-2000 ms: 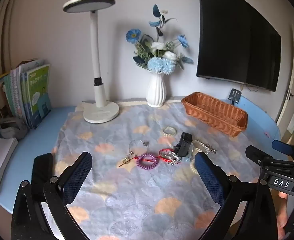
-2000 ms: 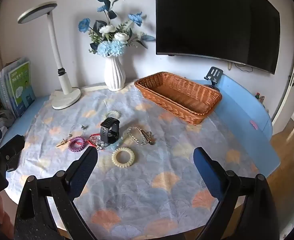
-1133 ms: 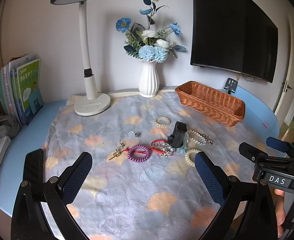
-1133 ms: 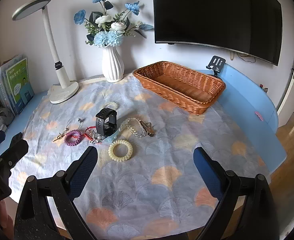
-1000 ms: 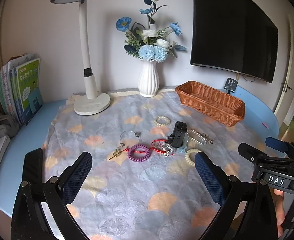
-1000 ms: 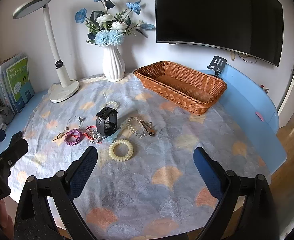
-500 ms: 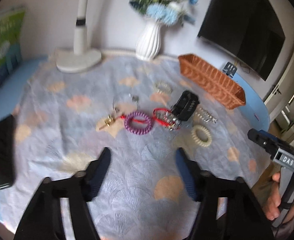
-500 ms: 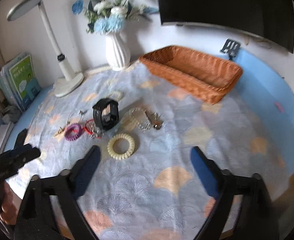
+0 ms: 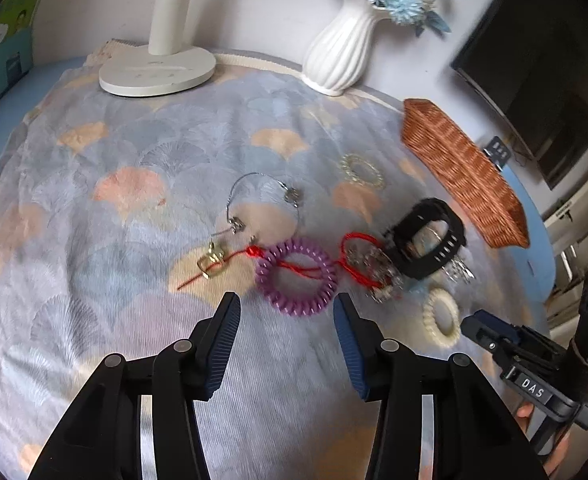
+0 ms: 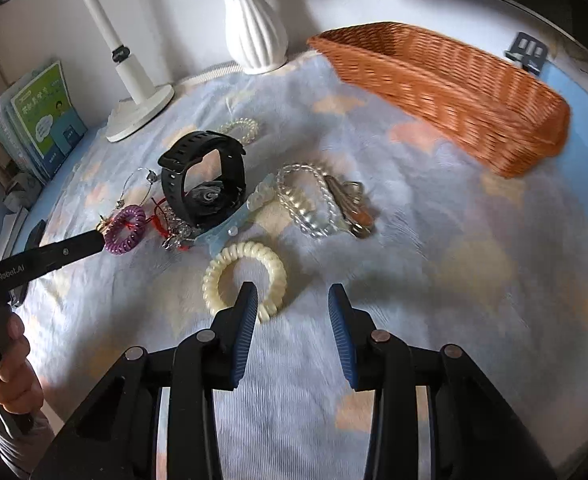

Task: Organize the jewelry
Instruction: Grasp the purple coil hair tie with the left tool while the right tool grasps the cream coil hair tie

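Left gripper (image 9: 285,312) is pointing down at the cloth with its jaws partly apart, having just been closing; nothing is sitting between them, and the purple coil band (image 9: 296,277) is lying just beyond the tips at 12 o'clock. Right gripper (image 10: 292,304) is likewise part-open after just closing, gripping nothing; its left finger (image 10: 242,320) is overlapping the near edge of the cream coil band (image 10: 243,276), so contact there is not readable. A red cord (image 9: 294,266) is running through the purple band toward a small gold charm (image 9: 211,264) at its 9 o'clock; the charm's shape is blurred. The black watch (image 10: 203,178) is standing on edge at 11 o'clock of the cream band, partly hiding a tangle of silver pieces (image 10: 177,234) too small to sort. A clear bead bracelet (image 10: 308,204) and a clip (image 10: 352,208) are lying touching at 1 o'clock of the right gripper. A thin wire hoop (image 9: 259,196) and a clear coil band (image 9: 360,170) are lying farther back. The wicker basket (image 10: 454,92) is sitting at 1 o'clock, well apart from the jewelry, its interior mostly hidden by its wall. Everything is resting on a fan-patterned cloth (image 9: 113,200) over a blue table (image 10: 582,92). A lamp base (image 9: 157,72), white vase (image 9: 340,56) with cropped flowers, books (image 10: 41,120) and a dark screen (image 9: 542,80) are lining the wall.
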